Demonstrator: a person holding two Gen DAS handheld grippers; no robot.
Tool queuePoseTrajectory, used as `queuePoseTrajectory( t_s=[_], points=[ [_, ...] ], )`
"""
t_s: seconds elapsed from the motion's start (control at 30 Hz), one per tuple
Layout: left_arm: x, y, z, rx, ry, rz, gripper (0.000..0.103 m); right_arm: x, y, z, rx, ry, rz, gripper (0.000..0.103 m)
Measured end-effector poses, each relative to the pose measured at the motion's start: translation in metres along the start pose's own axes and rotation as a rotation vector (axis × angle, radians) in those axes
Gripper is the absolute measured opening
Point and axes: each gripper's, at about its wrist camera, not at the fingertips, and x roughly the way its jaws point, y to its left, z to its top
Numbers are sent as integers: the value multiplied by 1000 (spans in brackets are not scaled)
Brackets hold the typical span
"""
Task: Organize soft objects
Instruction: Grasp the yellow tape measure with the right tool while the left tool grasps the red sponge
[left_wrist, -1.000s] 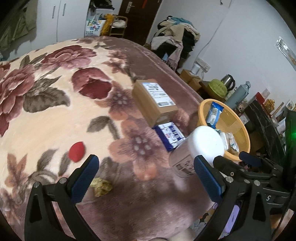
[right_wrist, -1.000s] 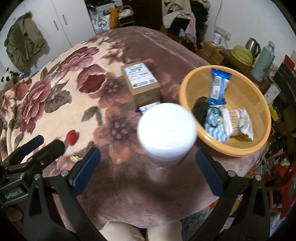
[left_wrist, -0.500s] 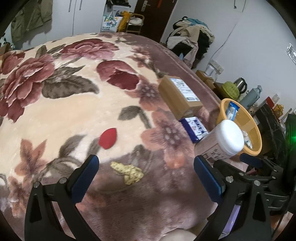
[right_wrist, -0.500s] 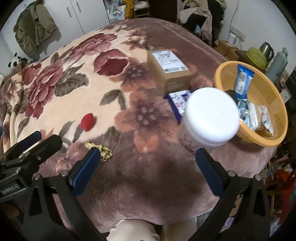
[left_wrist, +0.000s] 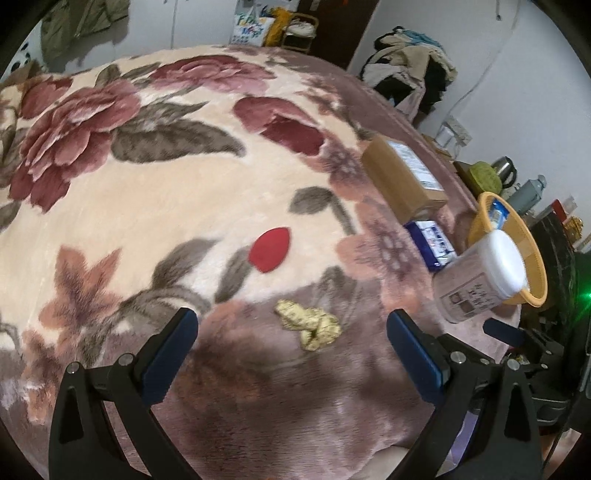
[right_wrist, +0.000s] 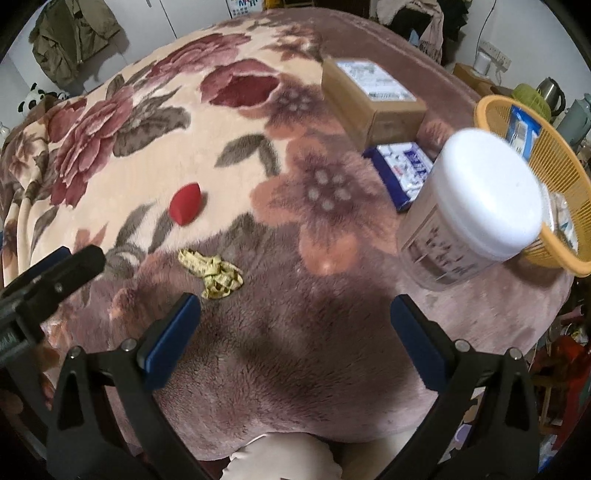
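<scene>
I am looking down on the floral blanket (left_wrist: 147, 206), which covers the whole work surface and is thick and plush, so anything light will sit half-sunk in its pile. At the far right edge stands the orange basket (right_wrist: 561, 177), already holding several packets; just beside it stands a white-lidded jar (right_wrist: 480, 199), with a cardboard box (right_wrist: 373, 96) and a blue packet (right_wrist: 402, 170) behind. The red sponge (left_wrist: 269, 249) lies alone on the cream area, well apart from the basket; I judge it light, springy and easily squeezed, best taken across its broad middle. The crumpled yellow tape (left_wrist: 309, 323) lies nearer me on the mauve border; it looks limp and loose, likely to trail, so I would pinch the densest part of the bundle. My left gripper (left_wrist: 291, 350) hangs over the tape, jaws wide and empty. My right gripper (right_wrist: 295, 332) is likewise spread wide, holding nothing.
</scene>
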Motion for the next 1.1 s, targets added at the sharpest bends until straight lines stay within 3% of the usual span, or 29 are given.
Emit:
queuePoseTrajectory(
  t_s=[0.27,0.53,1.1],
  points=[
    [27,26,-17,-43,64,31,102,28,5,-14,-4,61,20,103],
    [45,22,-25,-16,88,68,102,45,6,-18,3,88,23,103],
    [75,14,-27,14,142,61,102,66,-3,-27,22,132,24,103]
  ],
)
